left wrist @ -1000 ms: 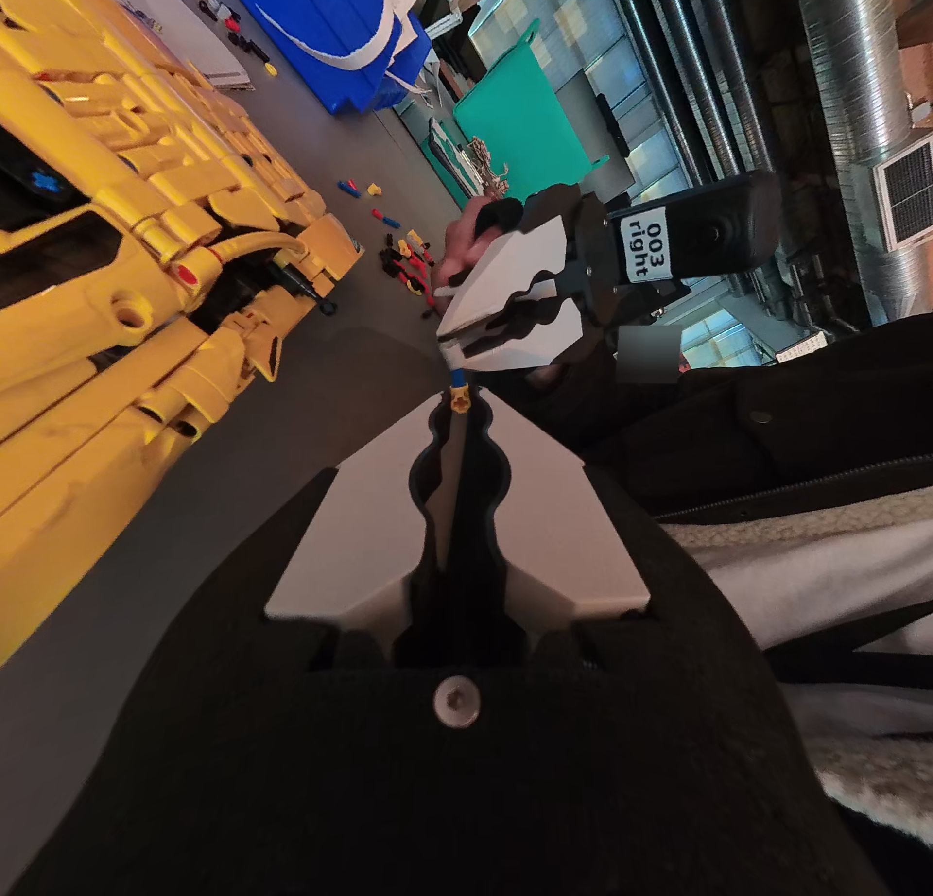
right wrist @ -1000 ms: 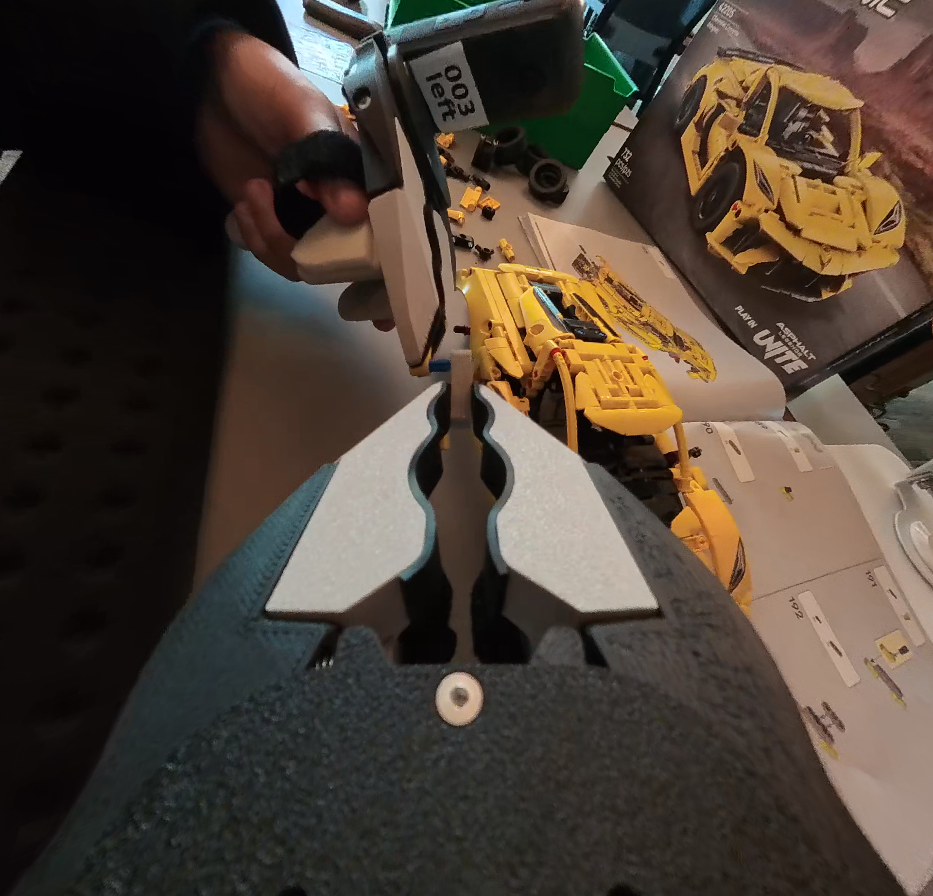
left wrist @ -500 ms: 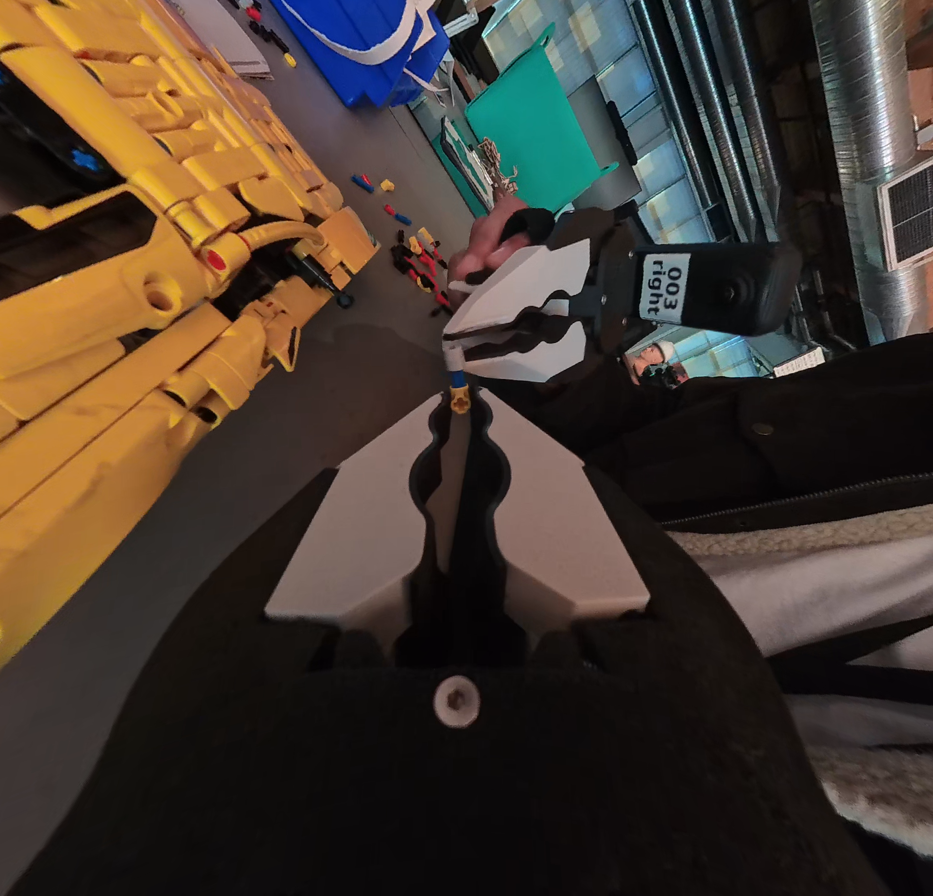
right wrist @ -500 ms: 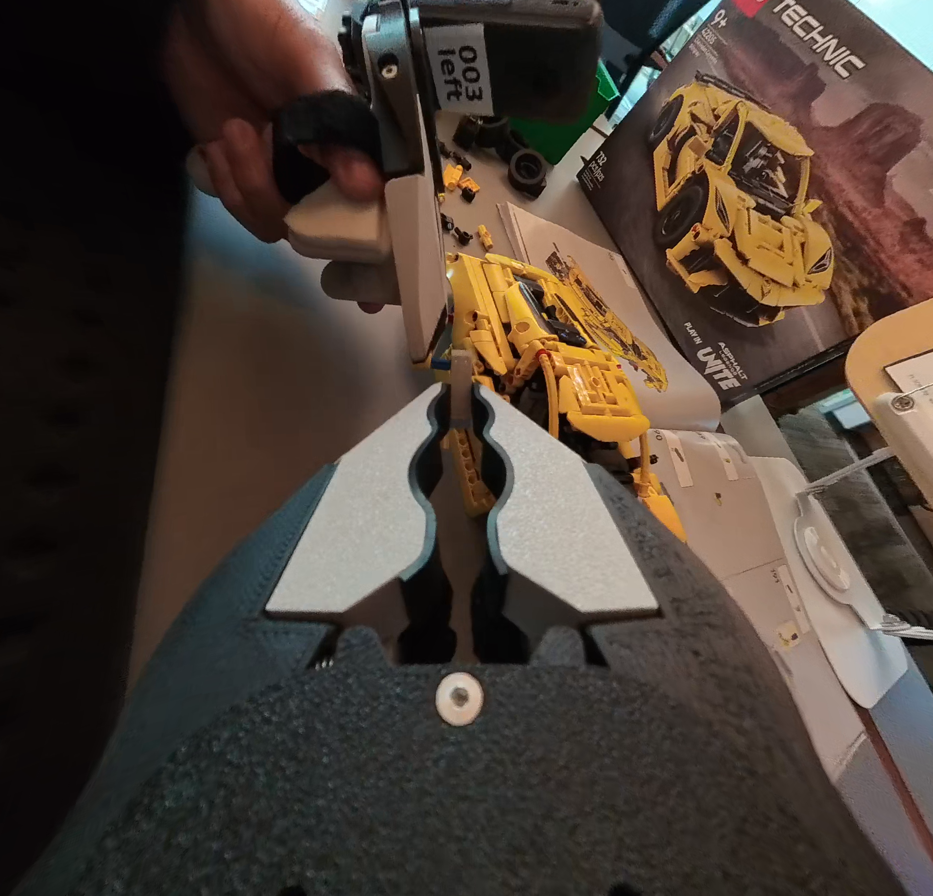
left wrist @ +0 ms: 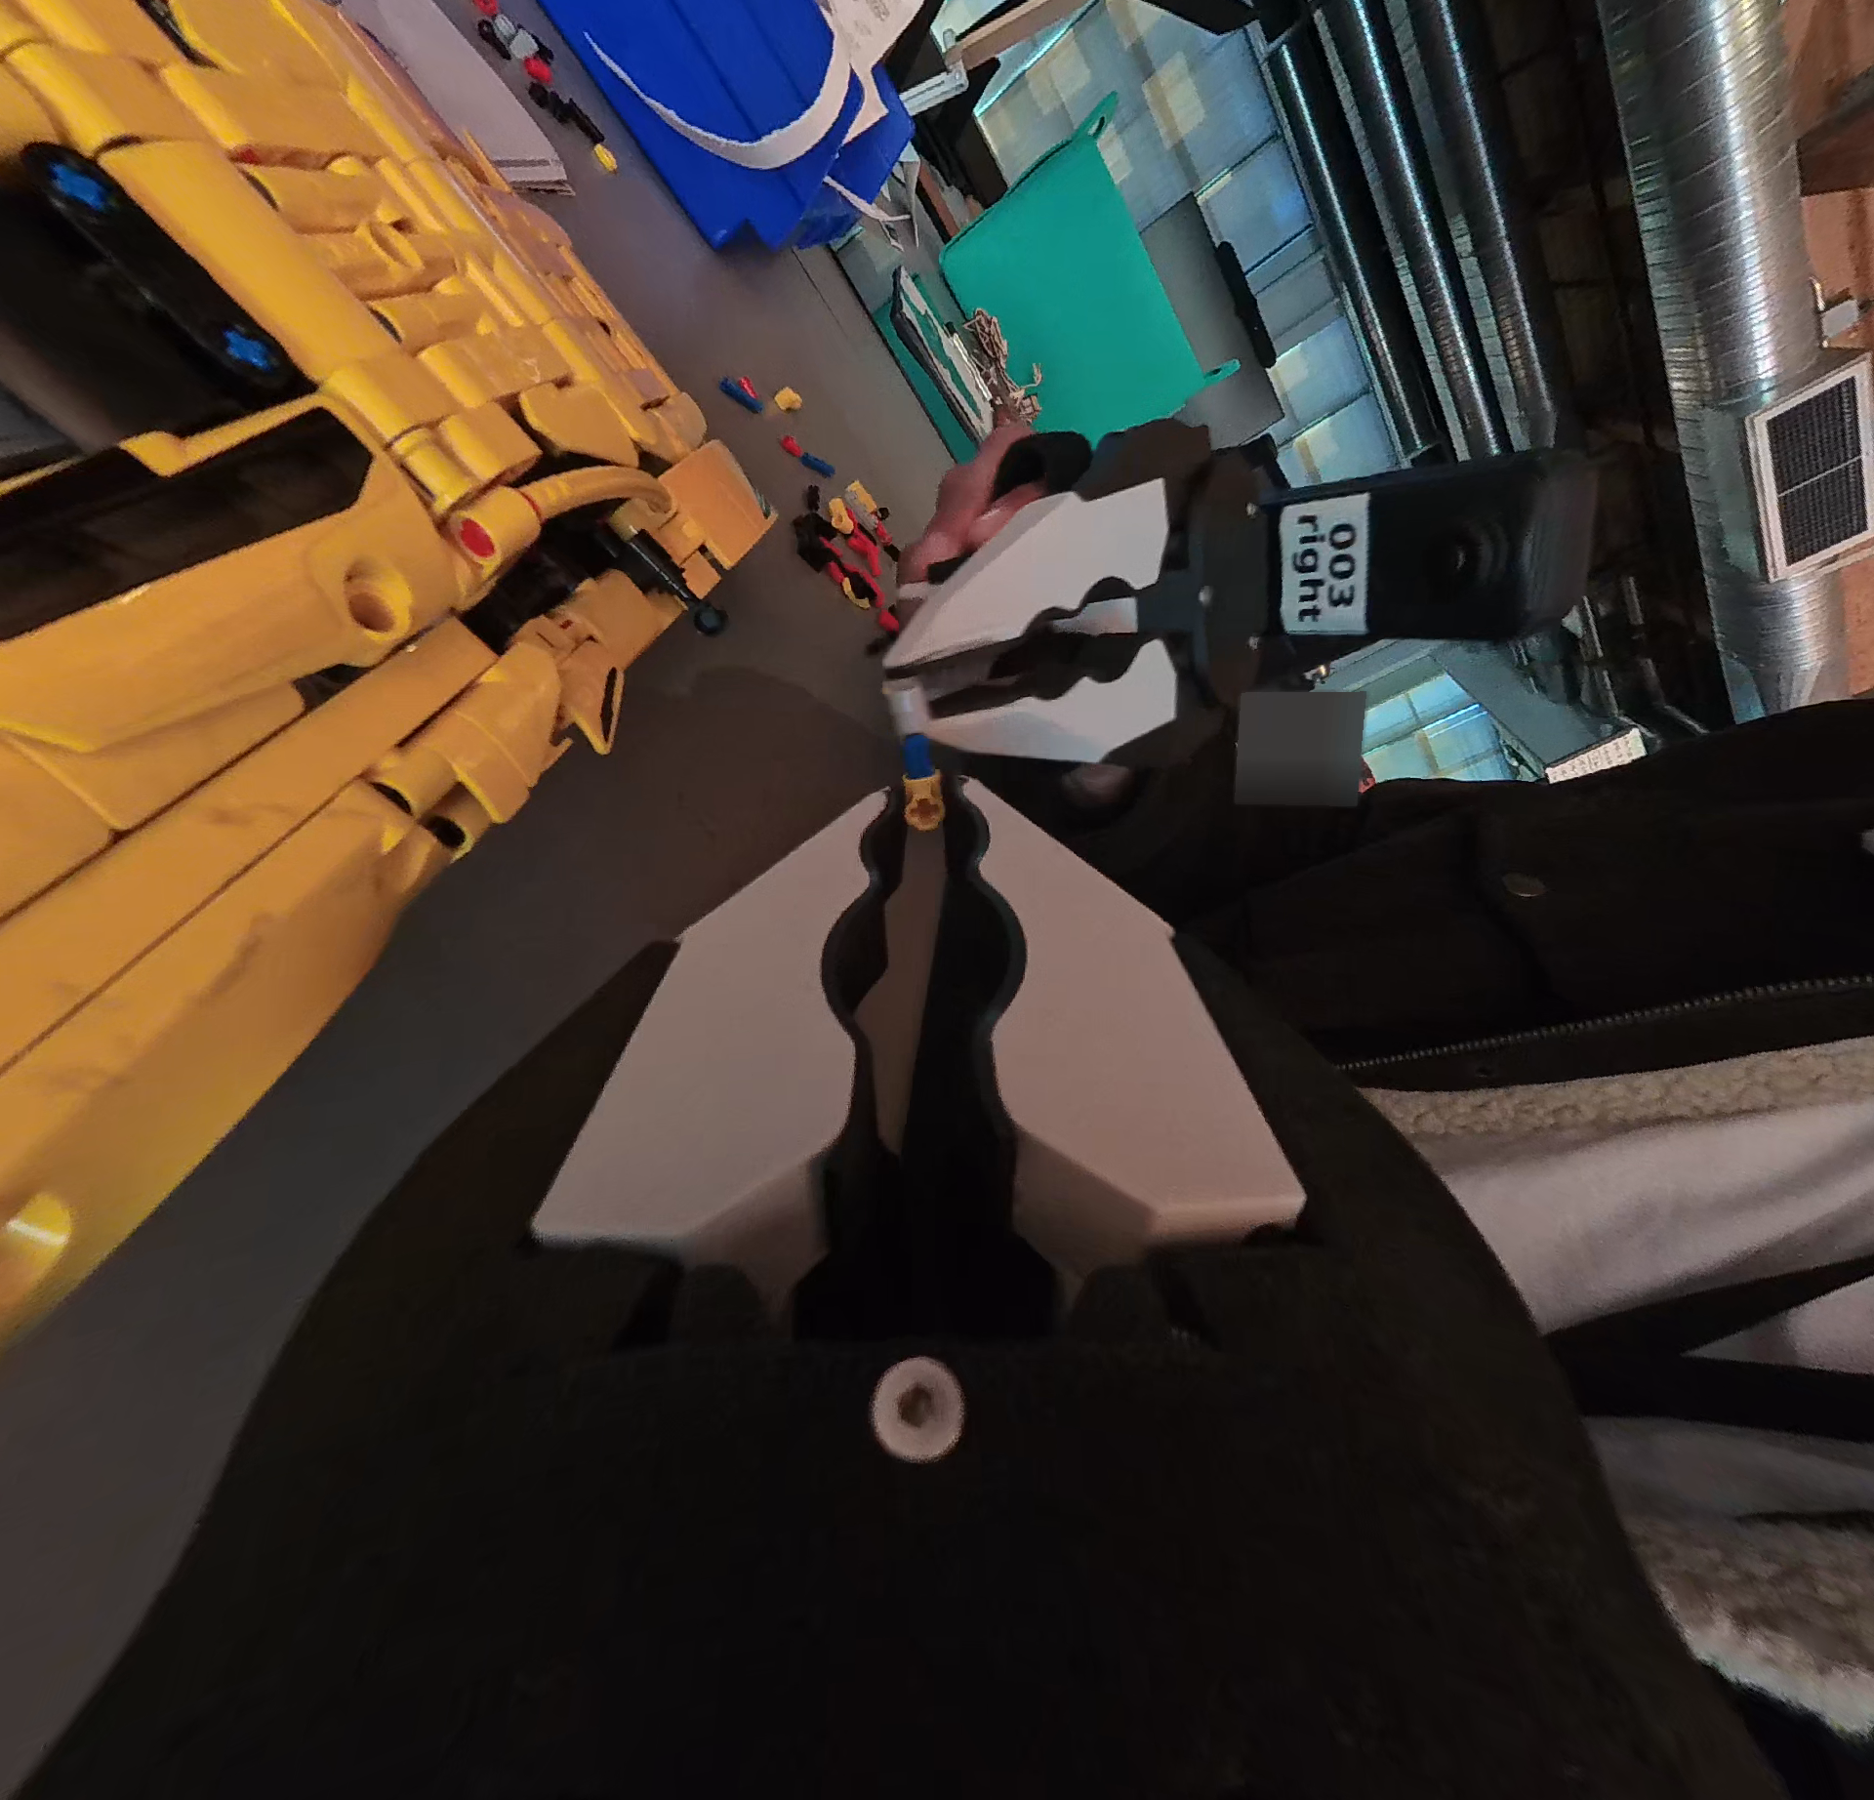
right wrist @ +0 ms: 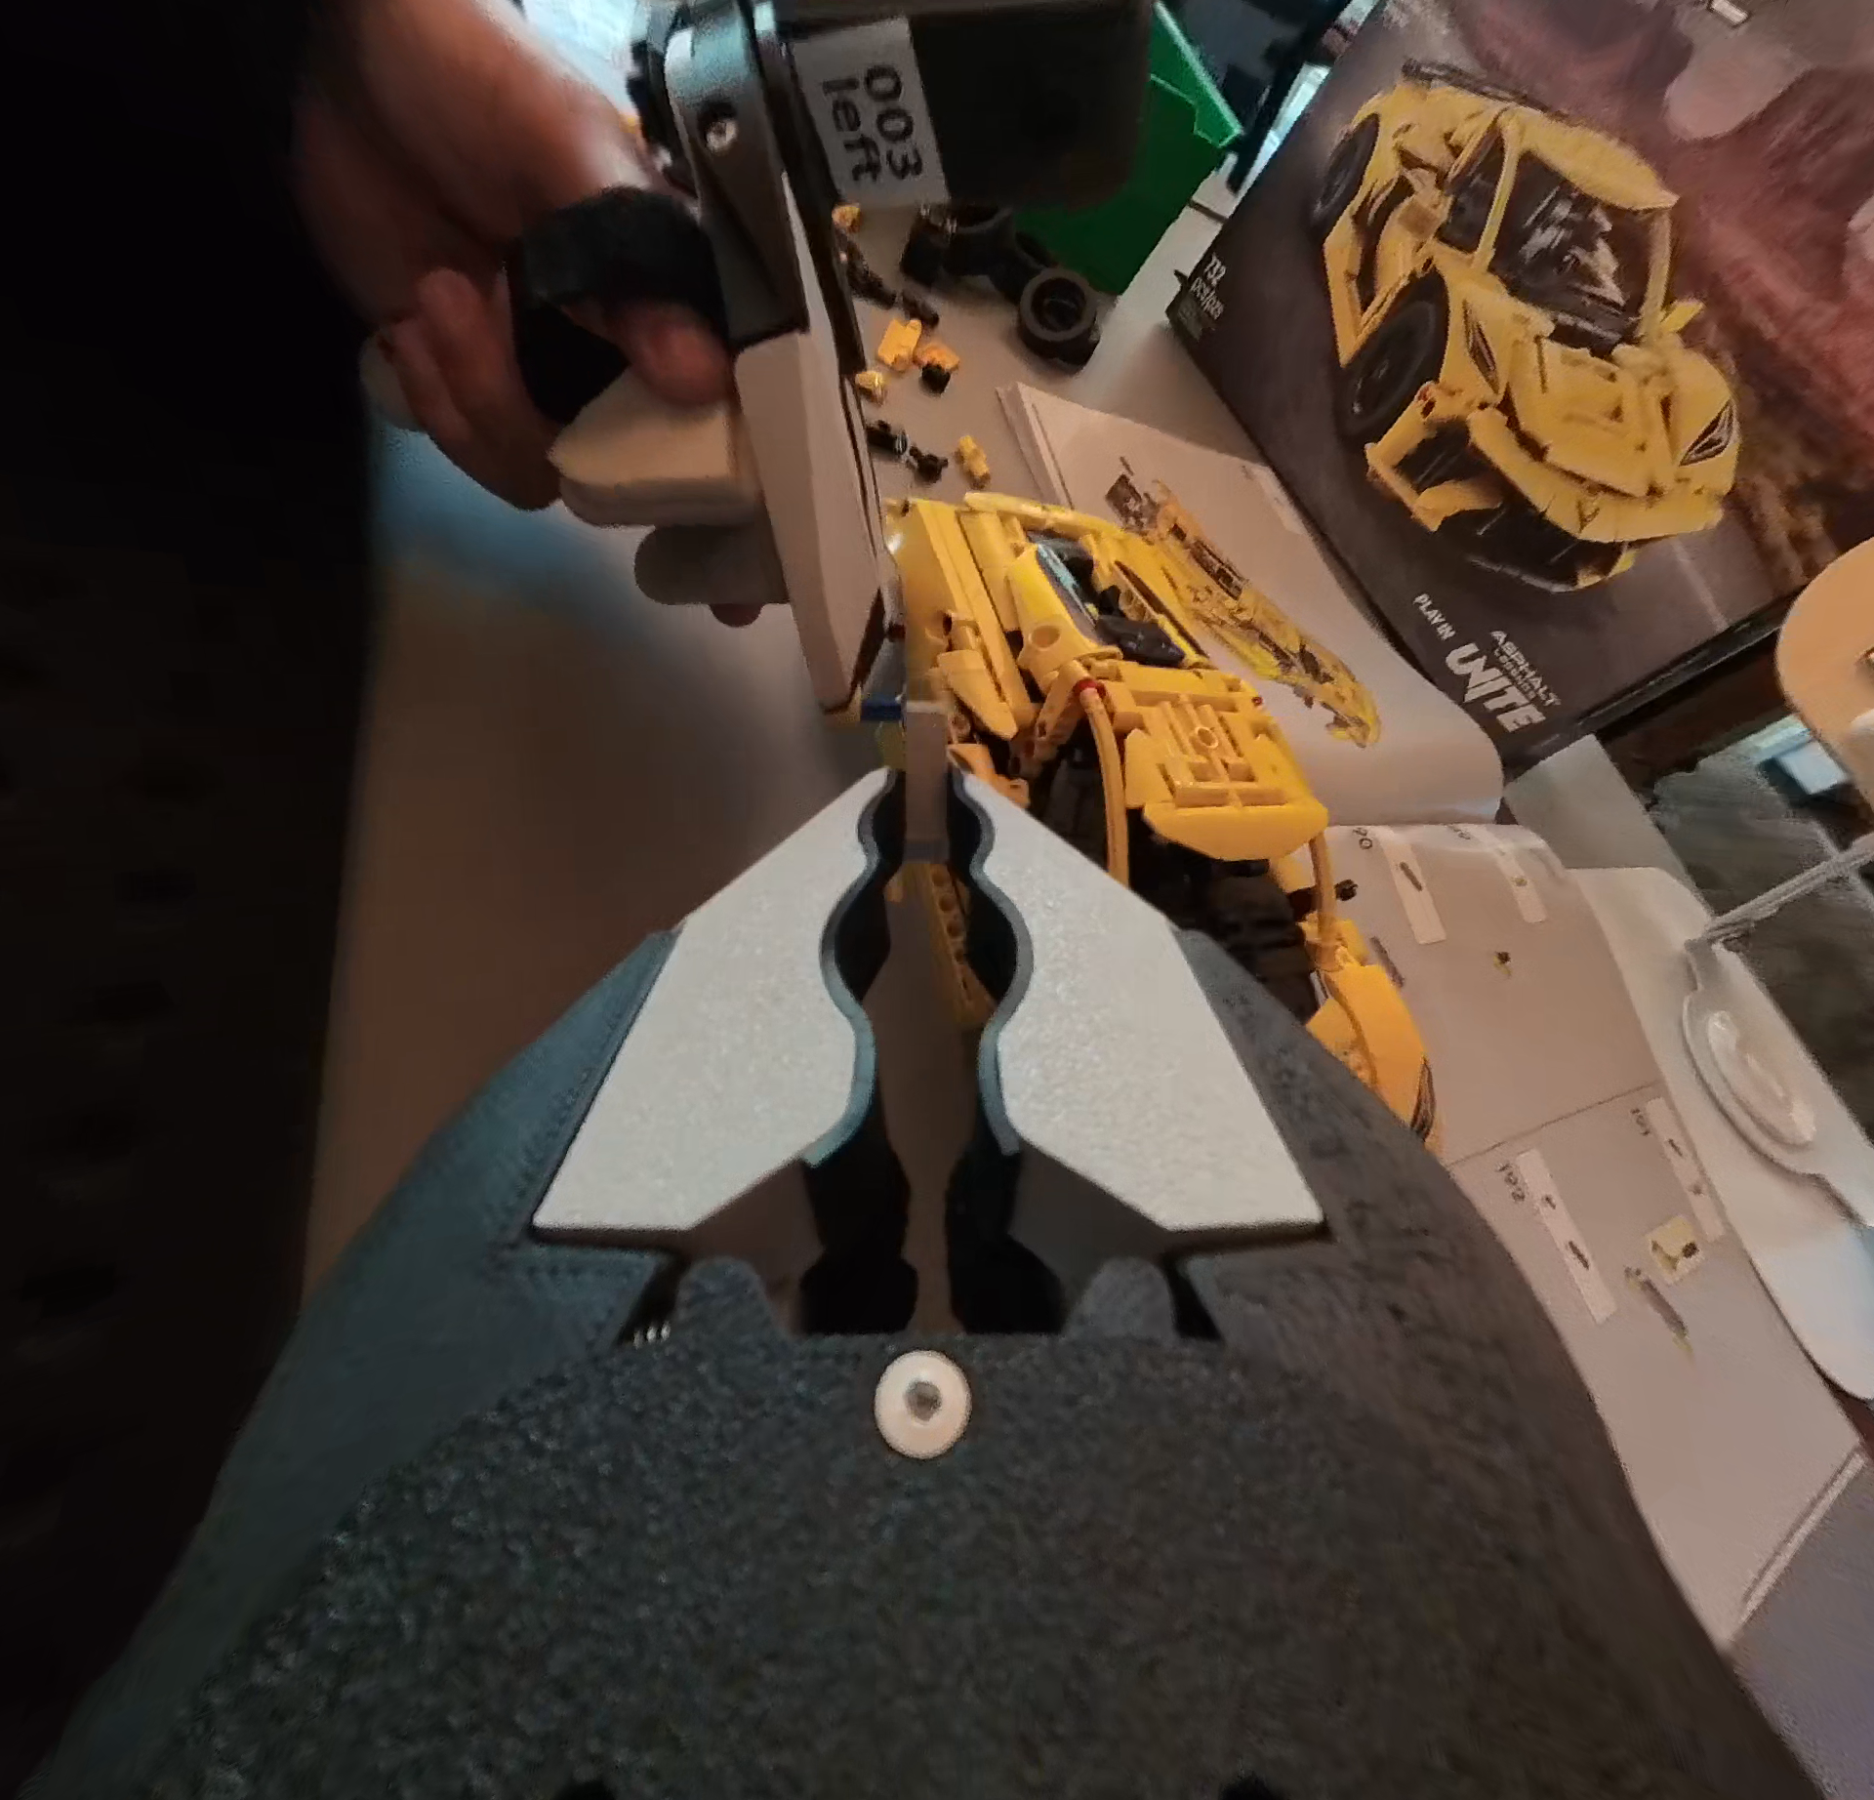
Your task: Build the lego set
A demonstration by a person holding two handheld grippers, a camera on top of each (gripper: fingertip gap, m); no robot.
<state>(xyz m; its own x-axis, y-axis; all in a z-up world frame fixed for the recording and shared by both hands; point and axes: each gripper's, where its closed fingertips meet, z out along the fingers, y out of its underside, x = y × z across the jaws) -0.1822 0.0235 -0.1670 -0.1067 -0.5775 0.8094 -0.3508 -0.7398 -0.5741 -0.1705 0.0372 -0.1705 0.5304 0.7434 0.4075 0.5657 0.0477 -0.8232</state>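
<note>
The left claw [left wrist: 923, 806] was clenched on a small yellow piece [left wrist: 924, 804] at its very tips, with a blue pin [left wrist: 916, 757] sticking out of that piece toward the right claw [left wrist: 897, 705]. In the left wrist view the right claw came in from the right, its tips just above the left claw's tips, and pinched a thin grey bar [left wrist: 901, 712] whose end met the blue pin. Both claws were held in the air above the grey tabletop [left wrist: 568, 879], their tips nearly touching.

In the right wrist view the right claw [right wrist: 925, 768] was closed to a narrow slot with the grey bar [right wrist: 925, 773] standing upright between its fingers and poking past the tips. The left claw [right wrist: 862, 707] reached down from the upper left, gripped by a hand [right wrist: 507, 230], and its tip met the top of the bar, where the pin [right wrist: 884, 709] showed as a blue speck.

The yellow car [right wrist: 1136, 737] lay on the tabletop just beyond the two claws, beside an open booklet [right wrist: 1197, 524] and in front of the box [right wrist: 1582, 331]. Loose small parts [left wrist: 847, 550] lay scattered farther off, near black tyres [right wrist: 1055, 306] and a blue bin [left wrist: 710, 68].
</note>
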